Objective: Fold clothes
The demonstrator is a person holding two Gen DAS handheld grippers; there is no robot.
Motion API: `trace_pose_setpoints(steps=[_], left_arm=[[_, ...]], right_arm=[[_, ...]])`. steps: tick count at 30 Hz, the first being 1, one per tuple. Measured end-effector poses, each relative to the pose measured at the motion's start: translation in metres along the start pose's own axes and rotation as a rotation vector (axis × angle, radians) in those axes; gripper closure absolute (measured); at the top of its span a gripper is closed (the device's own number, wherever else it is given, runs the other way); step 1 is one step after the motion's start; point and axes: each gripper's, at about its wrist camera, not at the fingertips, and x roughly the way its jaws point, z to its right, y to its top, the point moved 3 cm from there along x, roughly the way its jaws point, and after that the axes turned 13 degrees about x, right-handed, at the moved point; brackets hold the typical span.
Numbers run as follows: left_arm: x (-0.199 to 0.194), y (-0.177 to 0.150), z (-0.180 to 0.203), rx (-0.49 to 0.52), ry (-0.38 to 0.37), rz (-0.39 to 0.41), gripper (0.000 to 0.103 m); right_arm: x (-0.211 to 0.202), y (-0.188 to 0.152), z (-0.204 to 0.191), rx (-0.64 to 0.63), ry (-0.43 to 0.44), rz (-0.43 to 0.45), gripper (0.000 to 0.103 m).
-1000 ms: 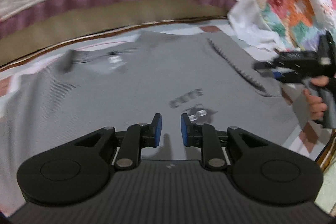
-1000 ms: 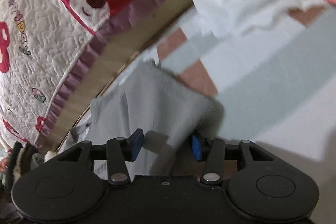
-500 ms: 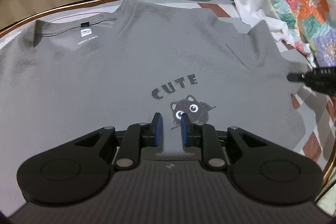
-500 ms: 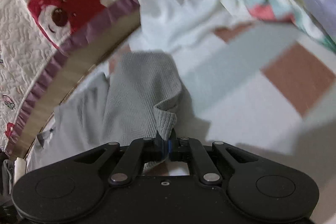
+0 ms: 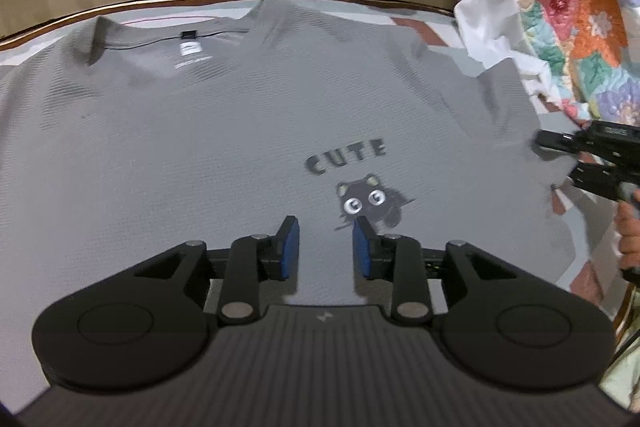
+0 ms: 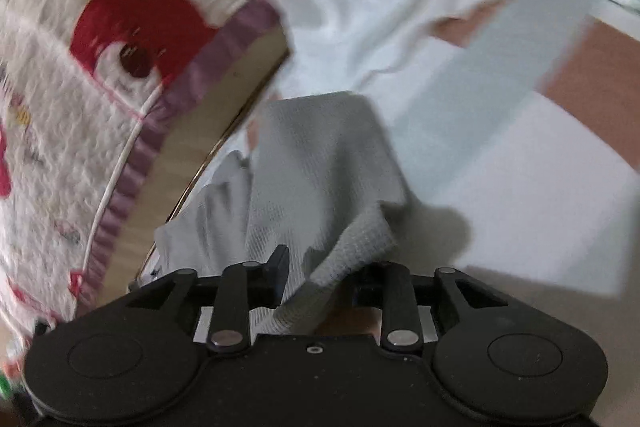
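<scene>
A grey T-shirt [image 5: 224,131] with "CUTE" and a cat print lies flat on the bed, collar at the back. My left gripper [image 5: 325,247] is open and empty, just above the shirt near the cat print. My right gripper [image 6: 320,275] is open, with the shirt's right sleeve [image 6: 320,167] draped loosely between its fingers. The right gripper also shows at the right edge of the left wrist view [image 5: 560,159], at the sleeve's end.
A checked bedsheet [image 6: 520,167] lies under the shirt. A white cloth [image 6: 360,11] and a floral quilt [image 5: 580,7] are piled at the right. A quilted bear-print headboard cover [image 6: 100,47] runs along the back.
My right gripper, shut on the sleeve half a second ago, has opened. My left gripper has opened wider and stays over the shirt.
</scene>
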Motion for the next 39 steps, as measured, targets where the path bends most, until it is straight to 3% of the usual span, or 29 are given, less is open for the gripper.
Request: trace_pose_setpoints(steps=[1, 2, 4, 7, 9, 12, 16, 20, 21, 22, 26, 28, 31, 33, 35, 39], left_arm=[[0.000, 0.002, 0.000, -0.015, -0.009, 0.004, 0.074], [0.000, 0.004, -0.001, -0.032, -0.016, 0.007, 0.074], [-0.005, 0.007, -0.004, -0.070, -0.026, 0.017, 0.074], [-0.018, 0.006, -0.011, -0.088, -0.037, 0.034, 0.074], [-0.028, 0.005, -0.018, -0.083, -0.021, 0.052, 0.074], [-0.035, 0.004, -0.033, -0.124, -0.012, 0.076, 0.074], [-0.035, 0.008, -0.049, -0.196, -0.031, 0.115, 0.073], [-0.022, 0.021, -0.054, -0.190, -0.065, 0.126, 0.070], [-0.017, 0.025, -0.053, -0.179, -0.072, 0.121, 0.070], [-0.014, 0.030, -0.051, -0.159, -0.081, 0.116, 0.070], [-0.001, 0.062, -0.036, -0.003, -0.130, 0.102, 0.065], [0.010, 0.084, -0.024, 0.086, -0.147, 0.078, 0.061], [0.036, 0.116, -0.003, 0.164, -0.184, 0.028, 0.061], [0.057, 0.133, 0.007, 0.146, -0.218, 0.008, 0.061], [0.077, 0.145, 0.011, 0.090, -0.245, -0.016, 0.060], [0.104, 0.158, 0.023, 0.088, -0.246, -0.034, 0.061]], right_arm=[[0.003, 0.001, -0.006, -0.046, 0.003, 0.036, 0.089], [0.005, 0.003, -0.012, -0.091, 0.005, 0.072, 0.097], [0.001, -0.001, -0.035, -0.235, 0.003, 0.151, 0.096], [-0.014, -0.040, -0.099, -0.641, 0.078, 0.239, 0.097], [-0.022, -0.078, -0.135, -0.834, 0.204, 0.200, 0.097], [-0.006, -0.133, -0.154, -1.019, 0.264, -0.061, 0.097], [0.019, -0.181, -0.128, -1.186, 0.129, -0.203, 0.097], [0.020, -0.185, -0.123, -1.223, 0.065, -0.239, 0.093], [0.017, -0.183, -0.124, -1.210, 0.074, -0.227, 0.088], [0.013, -0.180, -0.124, -1.198, 0.083, -0.237, 0.074], [-0.024, -0.154, -0.119, -1.123, 0.134, -0.327, 0.062], [-0.041, -0.135, -0.112, -1.084, 0.159, -0.301, 0.053], [-0.034, -0.108, -0.098, -1.032, 0.064, -0.275, 0.053], [-0.027, -0.104, -0.086, -1.059, -0.023, -0.269, 0.054], [-0.021, -0.115, -0.079, -1.171, -0.100, -0.263, 0.054], [-0.011, -0.126, -0.074, -1.186, -0.119, -0.264, 0.054]])
